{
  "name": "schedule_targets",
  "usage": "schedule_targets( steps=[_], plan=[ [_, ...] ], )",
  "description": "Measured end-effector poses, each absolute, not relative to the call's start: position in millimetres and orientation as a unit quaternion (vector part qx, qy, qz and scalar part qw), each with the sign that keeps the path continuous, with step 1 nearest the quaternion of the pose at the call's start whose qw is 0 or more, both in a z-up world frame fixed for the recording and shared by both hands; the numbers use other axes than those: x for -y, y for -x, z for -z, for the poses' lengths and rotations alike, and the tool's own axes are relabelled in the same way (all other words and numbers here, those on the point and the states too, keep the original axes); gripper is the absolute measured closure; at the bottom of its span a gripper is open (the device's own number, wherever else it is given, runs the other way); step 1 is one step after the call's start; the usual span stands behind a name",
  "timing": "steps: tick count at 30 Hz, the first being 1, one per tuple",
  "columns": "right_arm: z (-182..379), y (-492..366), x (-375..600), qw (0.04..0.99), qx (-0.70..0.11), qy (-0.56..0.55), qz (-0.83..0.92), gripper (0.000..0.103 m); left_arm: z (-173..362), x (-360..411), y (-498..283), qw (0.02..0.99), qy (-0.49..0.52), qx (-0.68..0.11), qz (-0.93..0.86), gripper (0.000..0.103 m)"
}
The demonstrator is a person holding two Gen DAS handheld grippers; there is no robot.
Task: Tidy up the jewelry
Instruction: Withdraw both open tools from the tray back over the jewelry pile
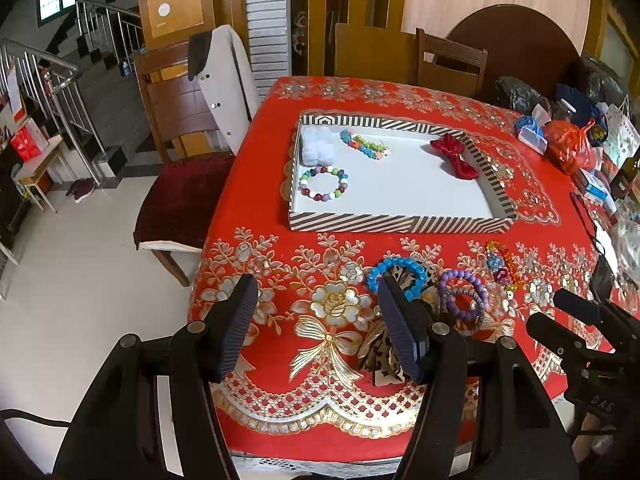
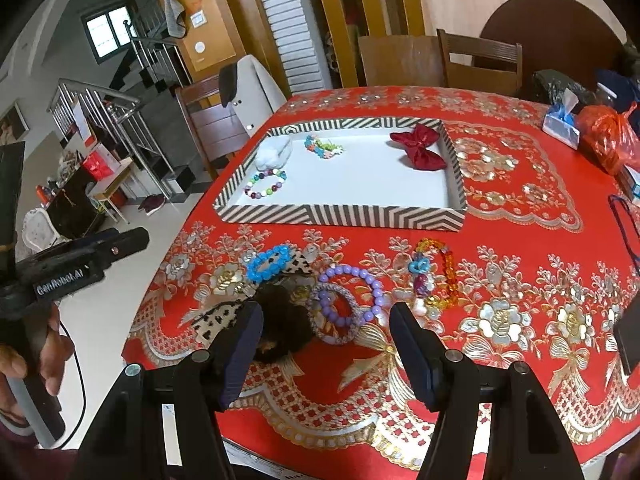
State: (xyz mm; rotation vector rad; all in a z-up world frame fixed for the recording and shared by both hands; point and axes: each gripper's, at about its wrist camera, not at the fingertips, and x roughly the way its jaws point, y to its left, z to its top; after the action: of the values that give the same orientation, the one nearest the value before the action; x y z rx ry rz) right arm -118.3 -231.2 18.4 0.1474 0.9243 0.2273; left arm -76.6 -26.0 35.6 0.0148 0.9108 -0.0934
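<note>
Jewelry is sitting in two groups on the red tablecloth (image 2: 520, 216). The striped tray (image 1: 400, 226), long axis running left-right, is holding four pieces: multicolour bead bracelet (image 1: 323, 183), flower bracelet (image 1: 366, 145), red bow (image 1: 456, 158), white fluffy piece (image 1: 317, 145). Near the table's front edge: blue bracelet (image 2: 267, 263), two purple bracelets (image 2: 352, 304), amber bracelet (image 2: 438, 276), dark fur scrunchie (image 2: 284, 324), leopard-print bow (image 2: 216, 316). Left gripper (image 1: 318, 330) and right gripper (image 2: 326, 354) are both hovering with jaws spread, gripping nothing.
</note>
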Motion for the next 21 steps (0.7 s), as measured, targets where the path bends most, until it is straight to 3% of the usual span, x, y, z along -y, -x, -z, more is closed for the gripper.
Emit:
schedule_targets(
  steps=[10, 21],
  plan=[
    [5.5, 126.8, 248.7, 0.871, -0.472, -0.091, -0.099, 0.039, -13.7, -5.6, 58.7, 0.858, 0.084, -0.502, 0.066, 0.04],
    [11.4, 117.0, 256.2, 0.868, -0.478, -0.096, -0.098, 0.039, 3.2, 1.2, 48.8, 0.838, 0.093, -0.531, 0.089, 0.04]
  ],
)
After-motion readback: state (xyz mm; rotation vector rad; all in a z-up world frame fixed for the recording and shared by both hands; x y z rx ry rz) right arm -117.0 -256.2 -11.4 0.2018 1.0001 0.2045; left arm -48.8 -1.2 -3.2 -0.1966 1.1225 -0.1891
